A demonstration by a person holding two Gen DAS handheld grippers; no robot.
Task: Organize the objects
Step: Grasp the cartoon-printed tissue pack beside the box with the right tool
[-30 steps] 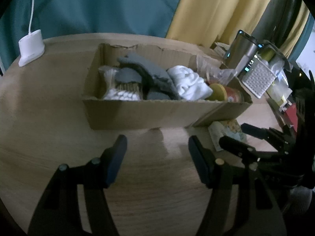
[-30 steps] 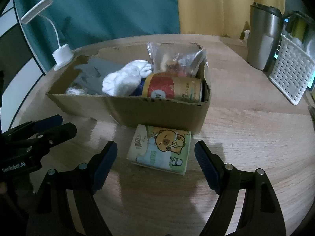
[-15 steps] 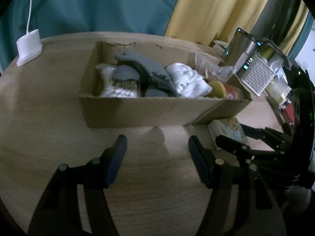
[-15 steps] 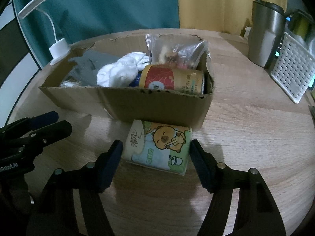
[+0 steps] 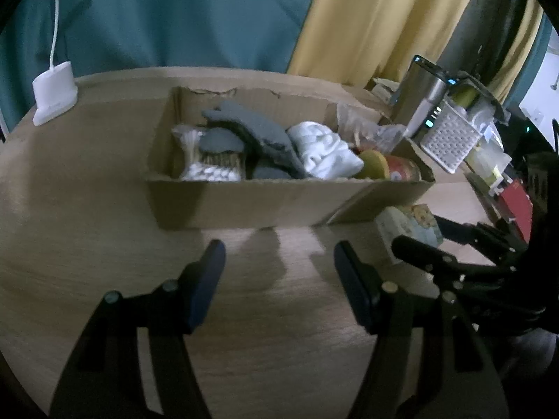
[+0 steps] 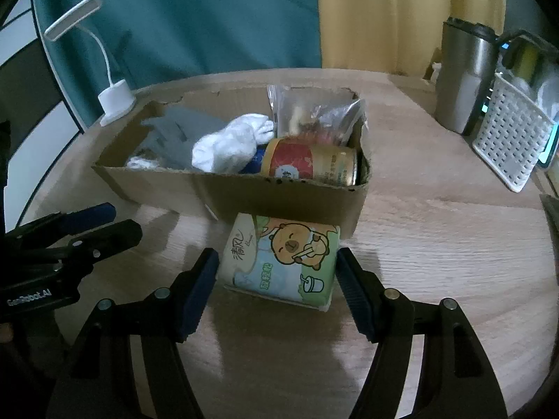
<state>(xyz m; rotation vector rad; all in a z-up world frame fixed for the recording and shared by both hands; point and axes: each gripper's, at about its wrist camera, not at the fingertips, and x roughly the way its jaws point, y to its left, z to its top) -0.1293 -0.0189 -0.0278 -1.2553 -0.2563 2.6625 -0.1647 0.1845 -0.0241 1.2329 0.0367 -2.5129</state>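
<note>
A tissue pack (image 6: 281,256) with a cartoon bear lies on the wooden table against the front of a cardboard box (image 6: 244,197). My right gripper (image 6: 277,274) straddles the pack with a finger at each end, touching or nearly so. The box holds grey gloves (image 5: 255,131), a white cloth (image 5: 323,148), a red can (image 6: 309,167), a clear snack bag (image 6: 311,117) and cotton swabs (image 5: 209,166). My left gripper (image 5: 277,262) is open and empty above bare table in front of the box (image 5: 244,204). The tissue pack also shows in the left wrist view (image 5: 407,228).
A white lamp base (image 5: 54,92) stands at the back left. A steel tumbler (image 6: 464,76) and a white perforated basket (image 6: 512,139) stand at the right. Teal and yellow curtains hang behind the table.
My right gripper has moved forward onto the tissue pack and its fingers have closed in from wide apart to the pack's ends. My left gripper has barely moved.
</note>
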